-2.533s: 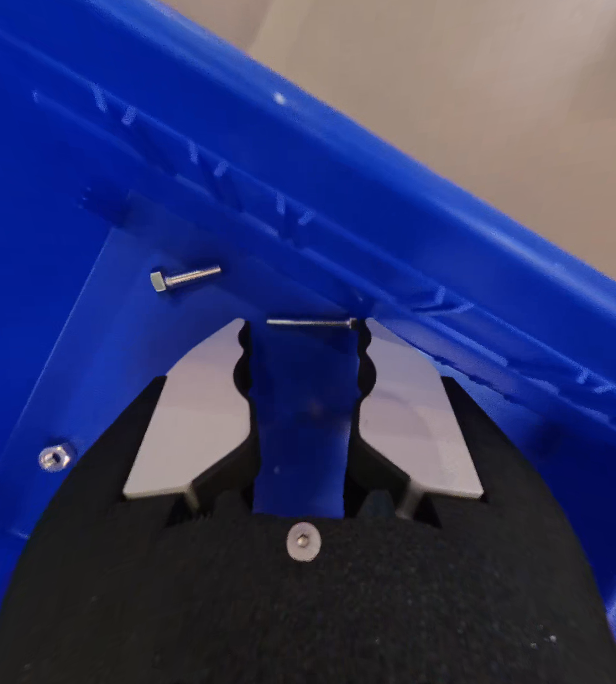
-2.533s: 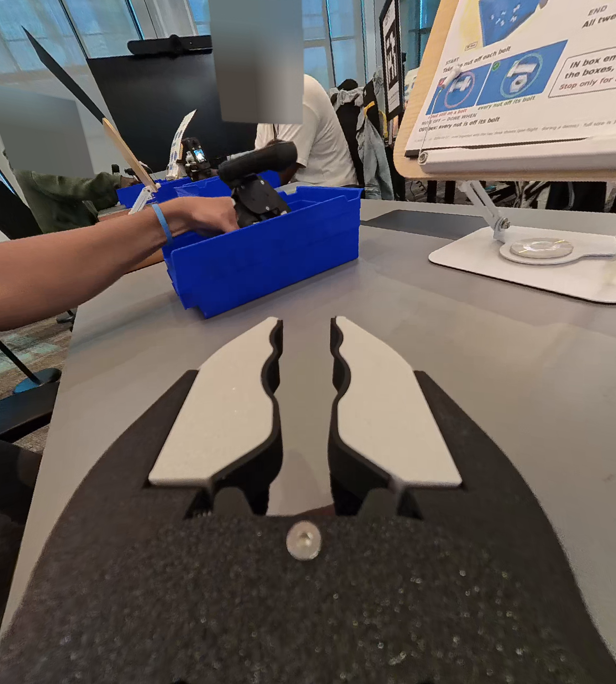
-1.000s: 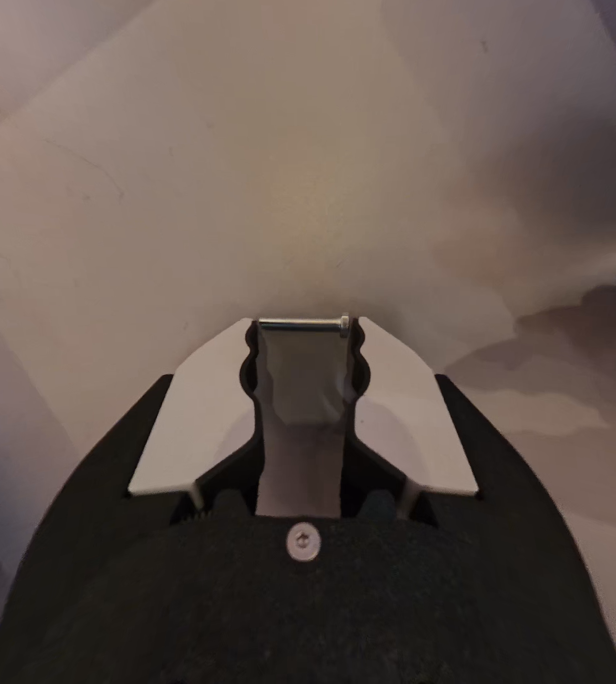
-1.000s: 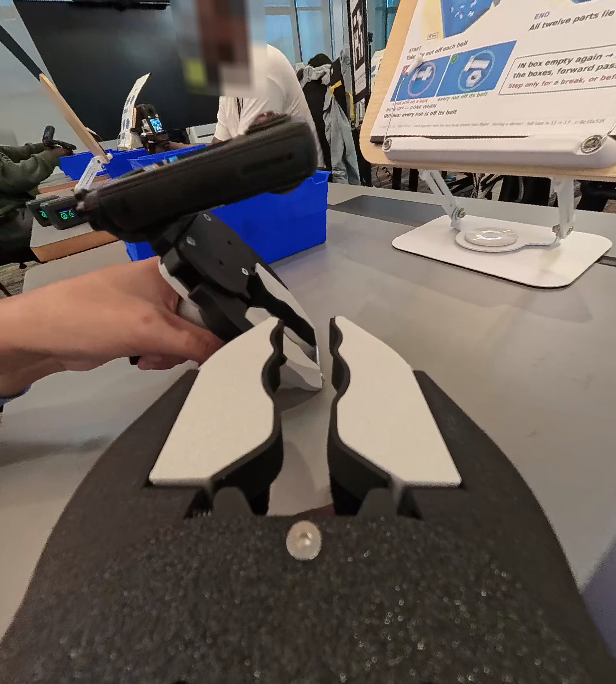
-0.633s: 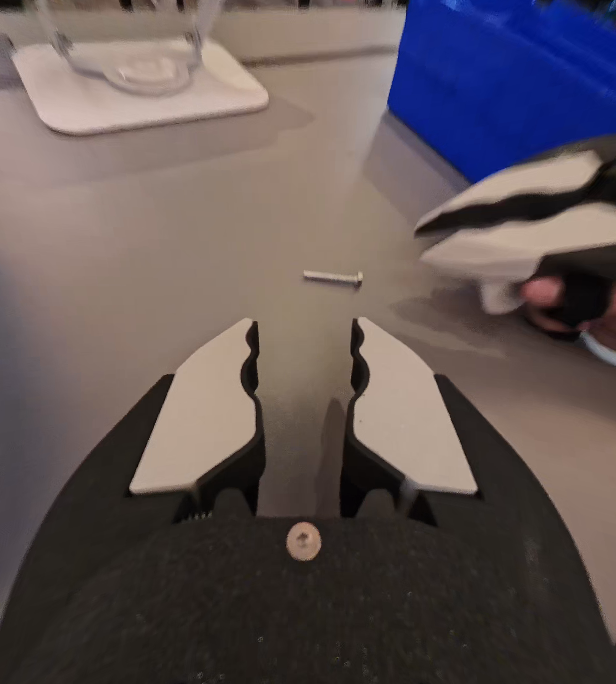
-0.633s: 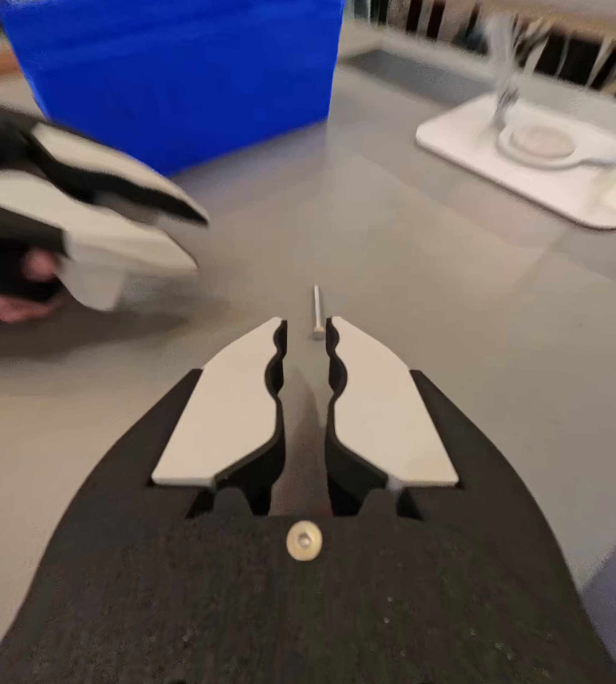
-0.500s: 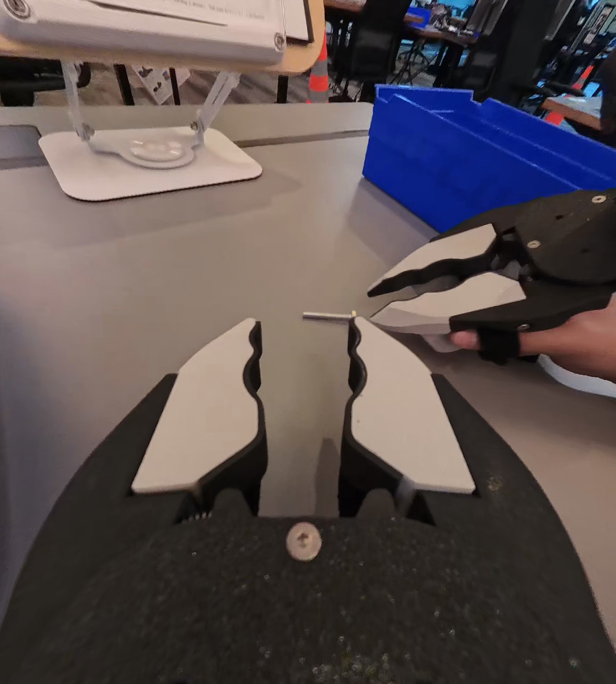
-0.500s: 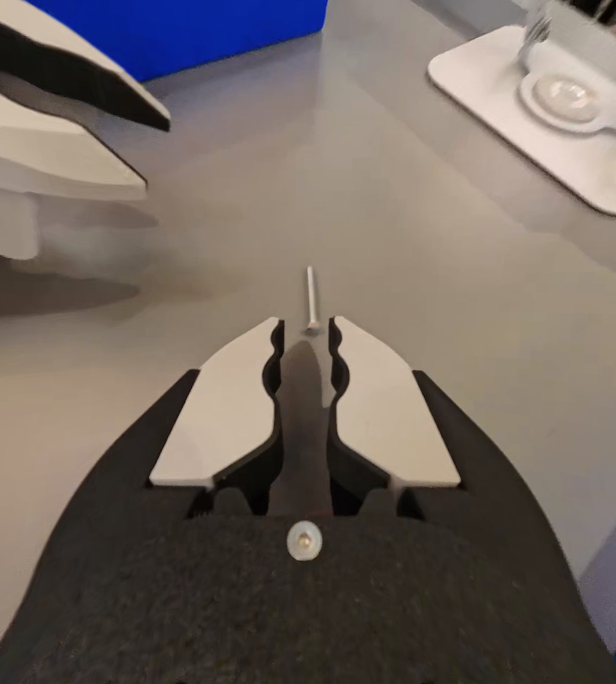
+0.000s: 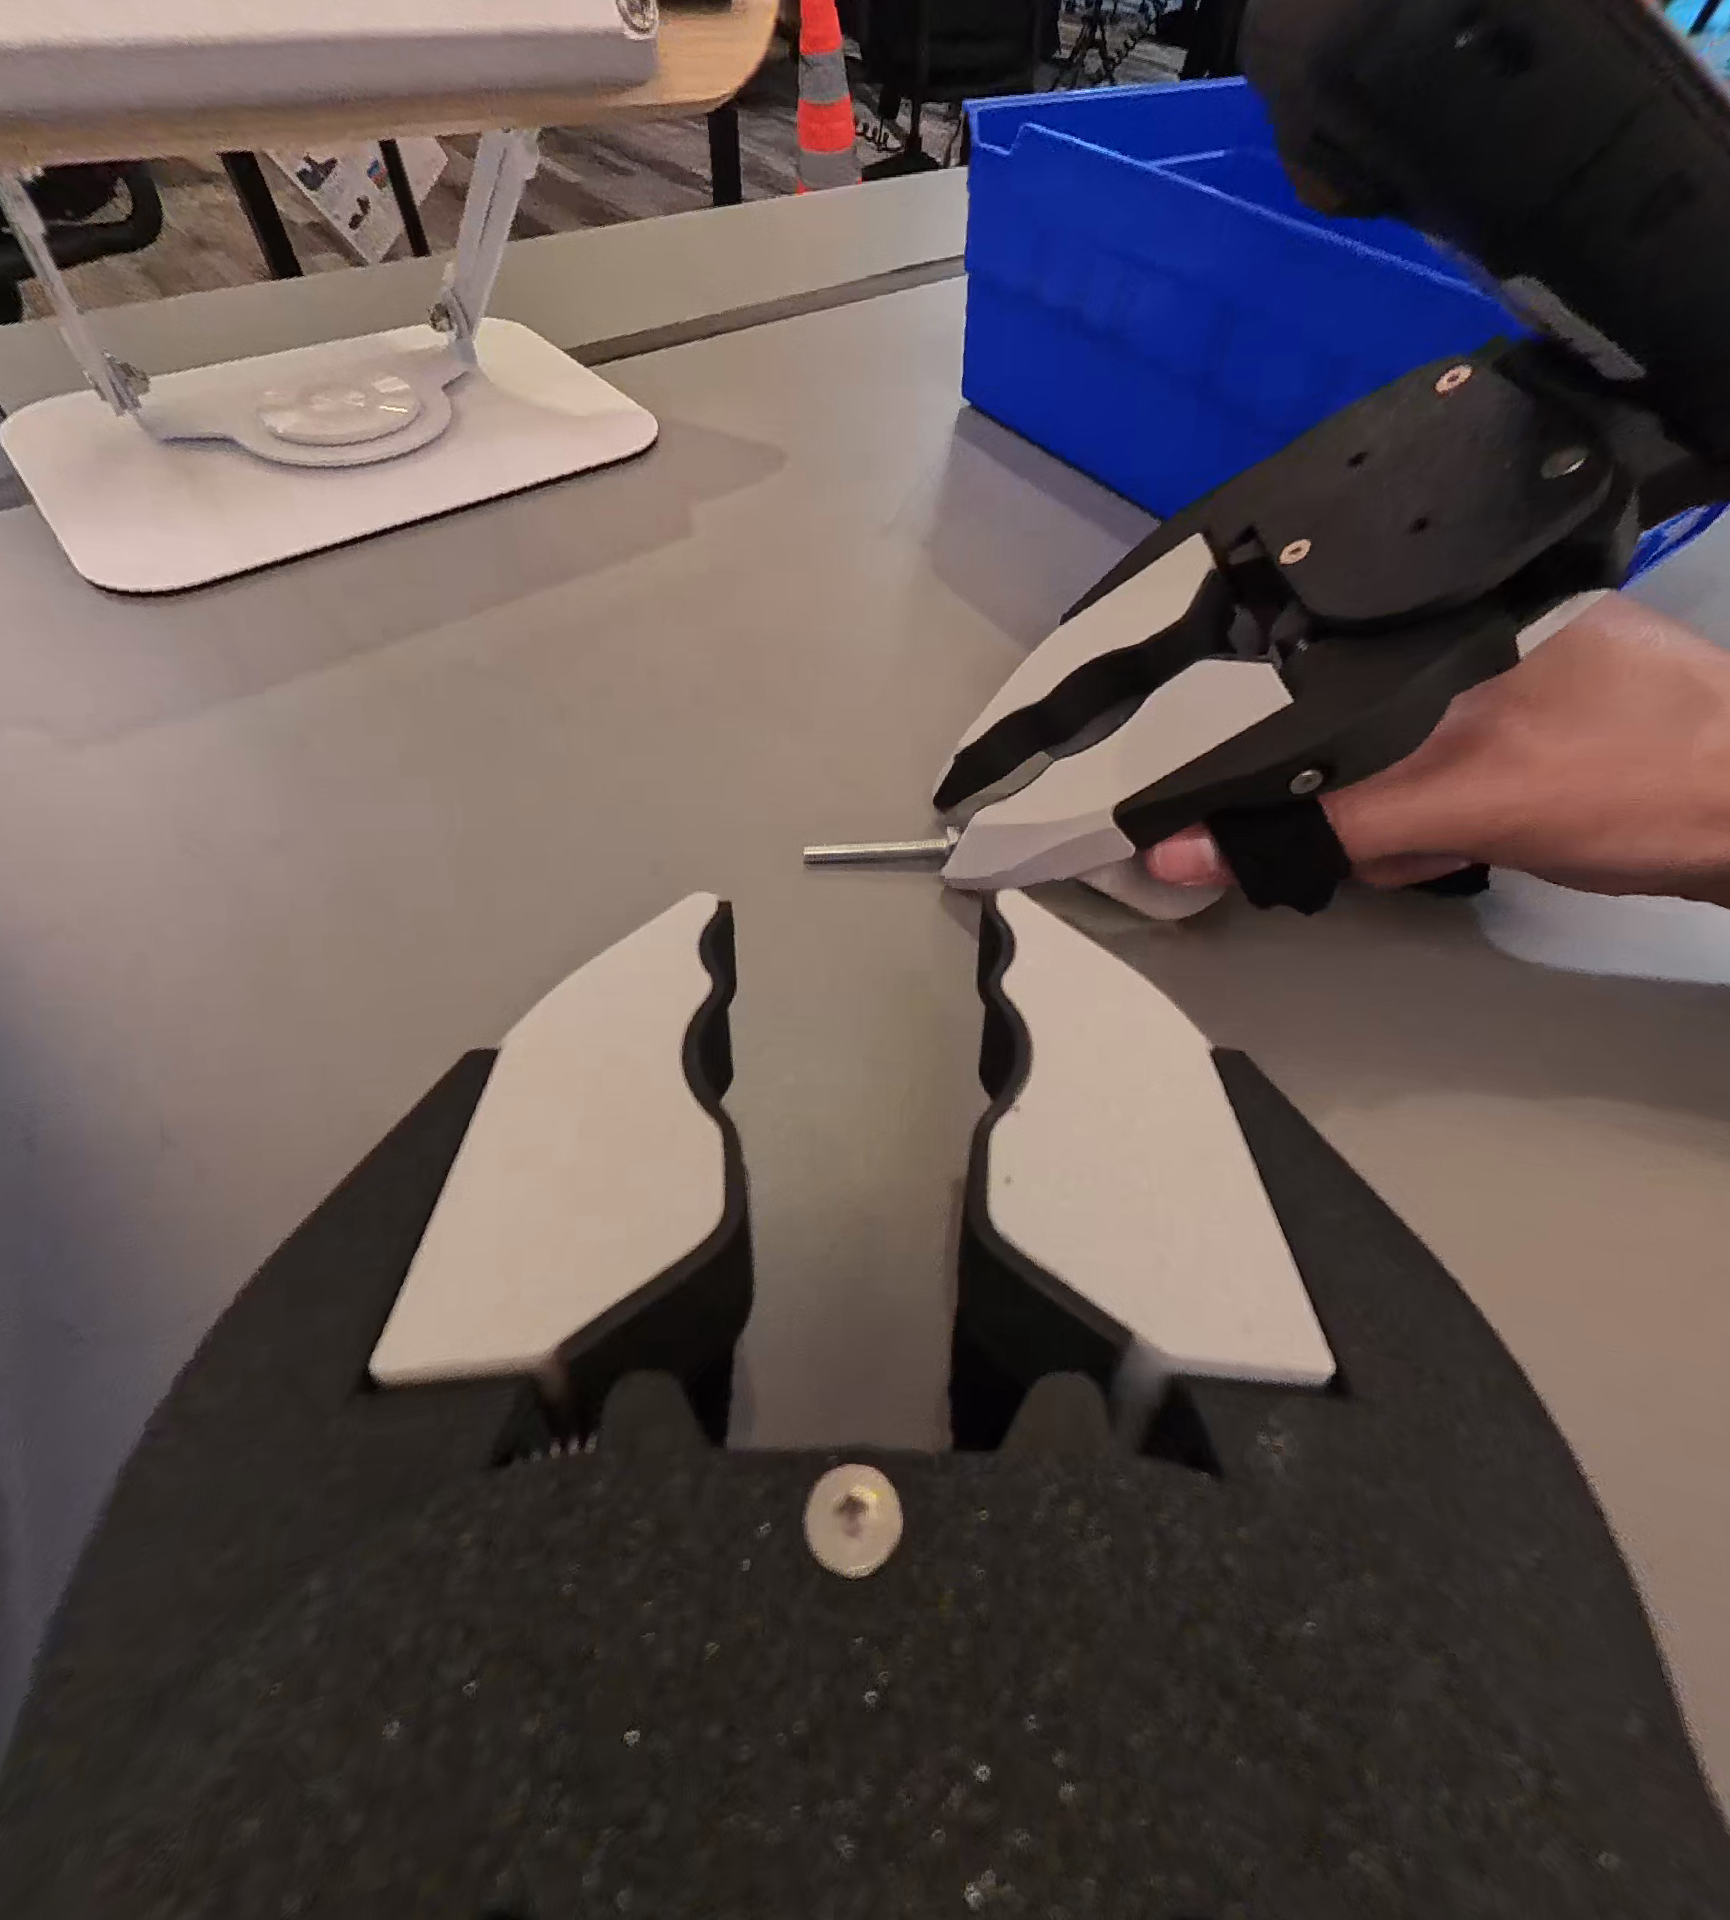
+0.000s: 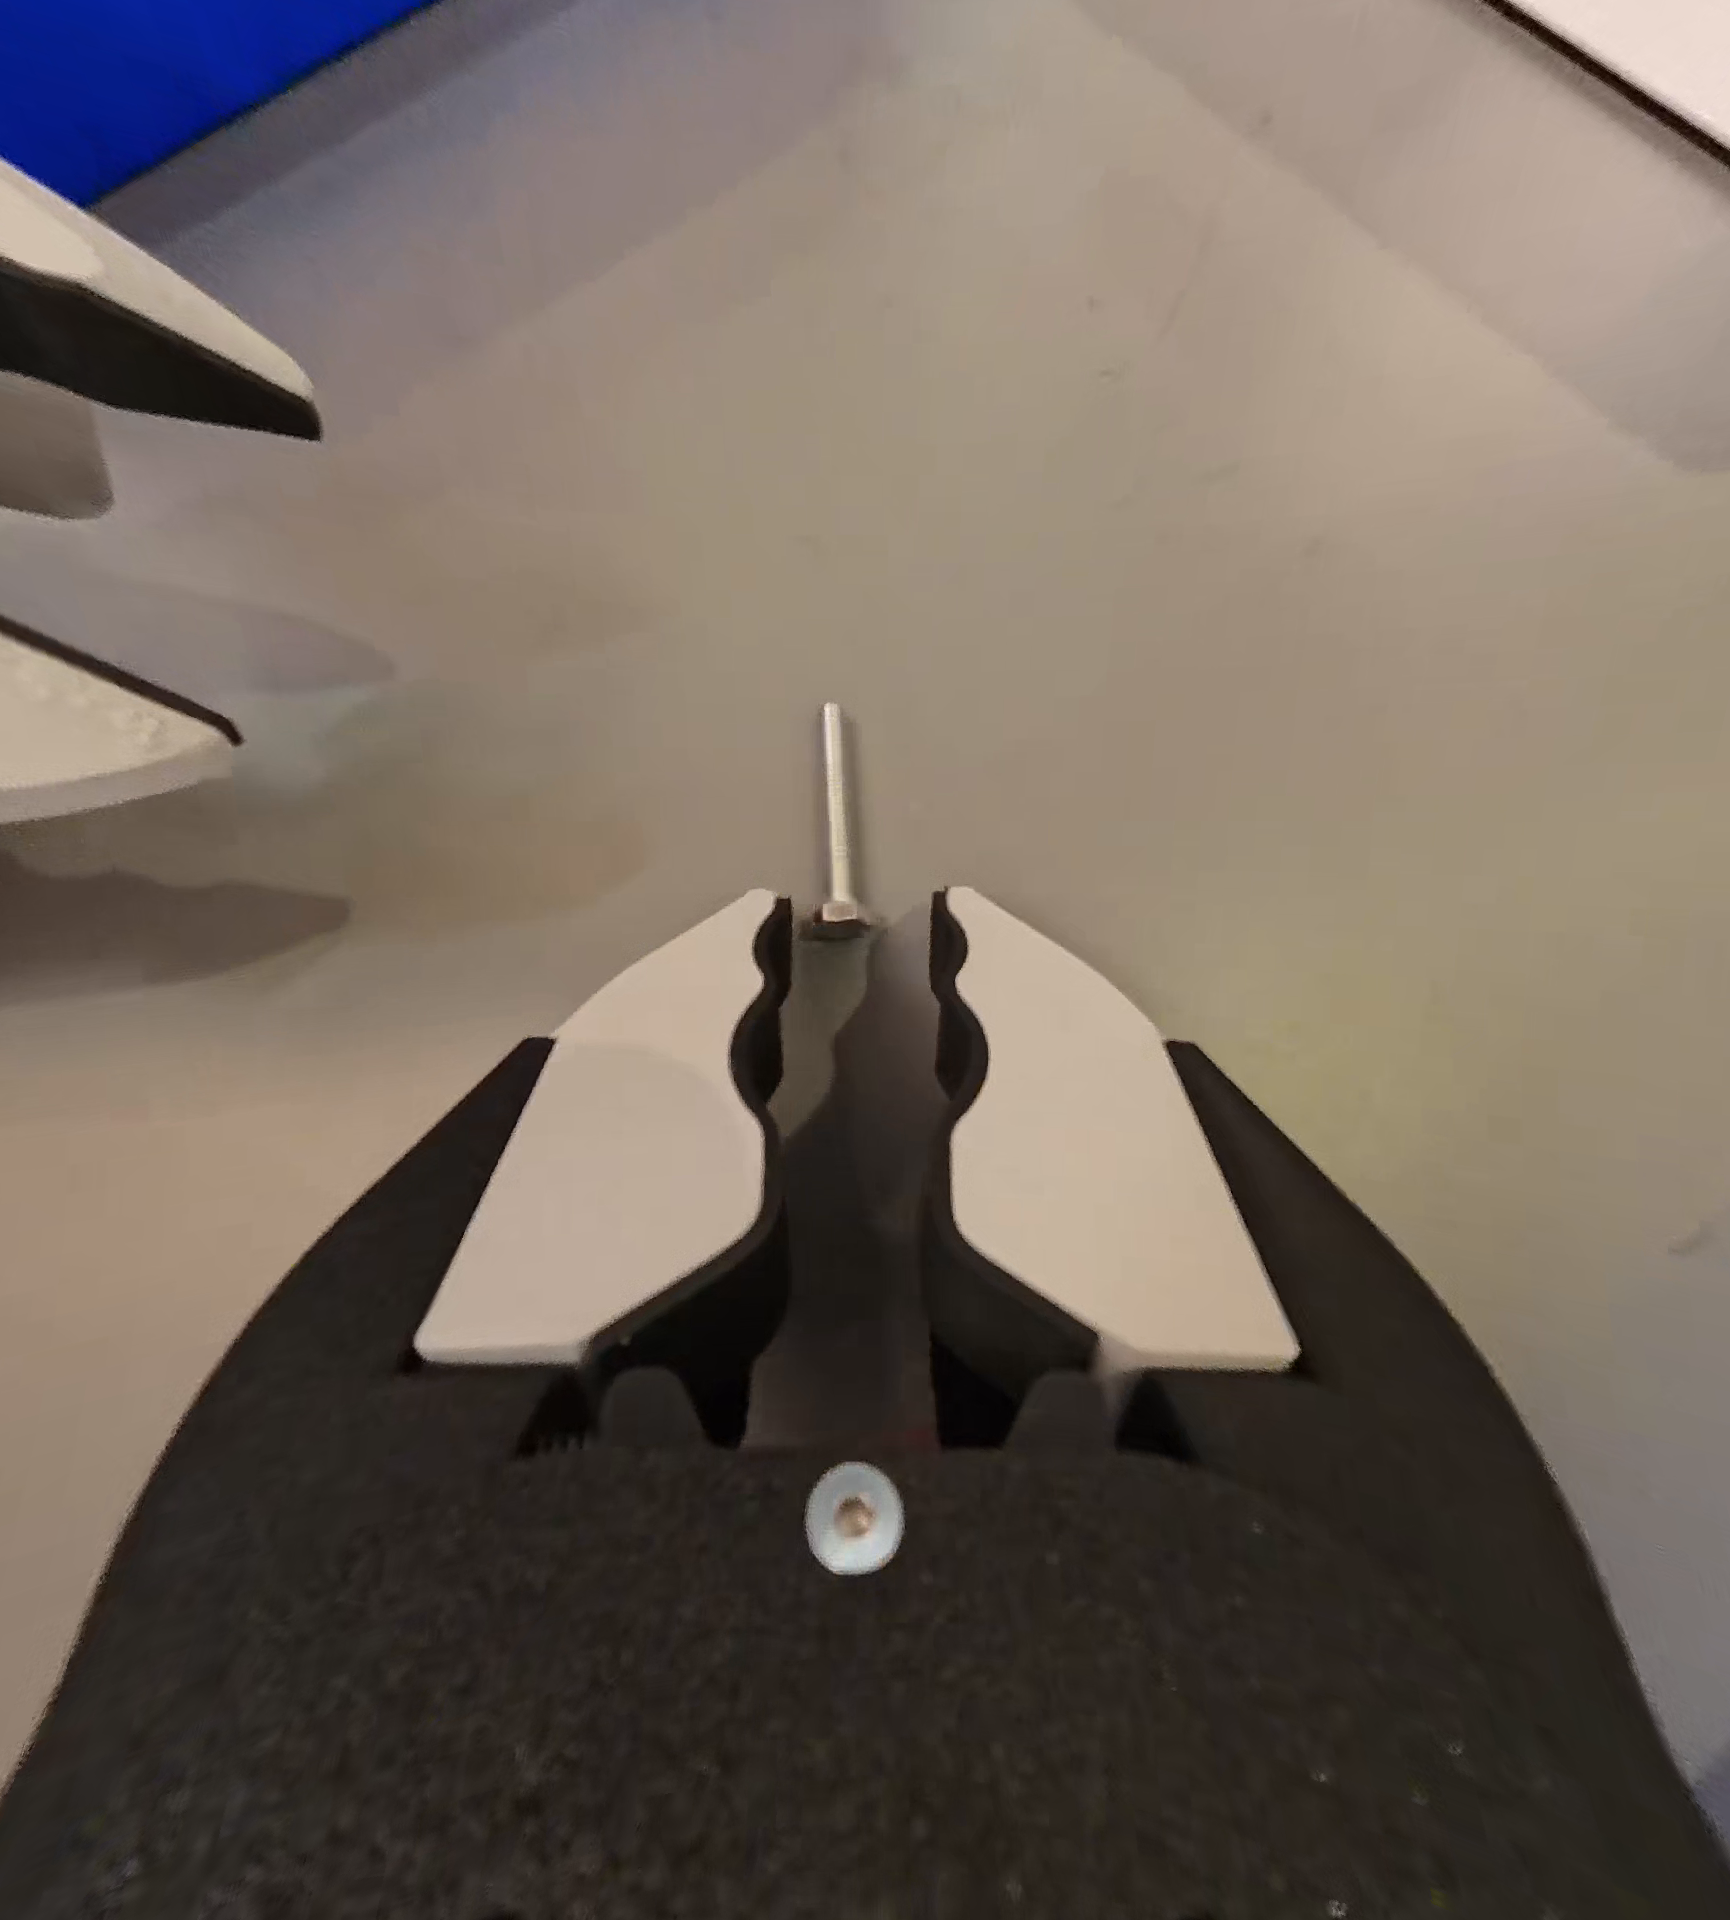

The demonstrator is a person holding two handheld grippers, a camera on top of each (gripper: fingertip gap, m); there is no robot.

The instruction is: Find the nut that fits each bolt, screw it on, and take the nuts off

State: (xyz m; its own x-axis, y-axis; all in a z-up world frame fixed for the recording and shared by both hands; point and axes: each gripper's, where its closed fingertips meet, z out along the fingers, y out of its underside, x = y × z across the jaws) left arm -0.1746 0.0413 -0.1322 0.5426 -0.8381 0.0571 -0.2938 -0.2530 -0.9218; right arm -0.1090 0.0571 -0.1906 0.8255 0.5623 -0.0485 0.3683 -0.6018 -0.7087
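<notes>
A thin bolt (image 9: 871, 854) lies flat on the grey table (image 9: 528, 790), its head at the tips of the right gripper (image 10: 859, 914), whose jaws stand apart around it without clamping, tips lowered to the tabletop. The left gripper (image 9: 856, 914) hovers just short of the bolt with its jaws wide apart and empty. A blue bin (image 9: 1131, 312) stands on the table beyond the right gripper, its contents hidden by the near wall; a white stand (image 9: 321, 457) with a tilted board sits well apart to the left.
</notes>
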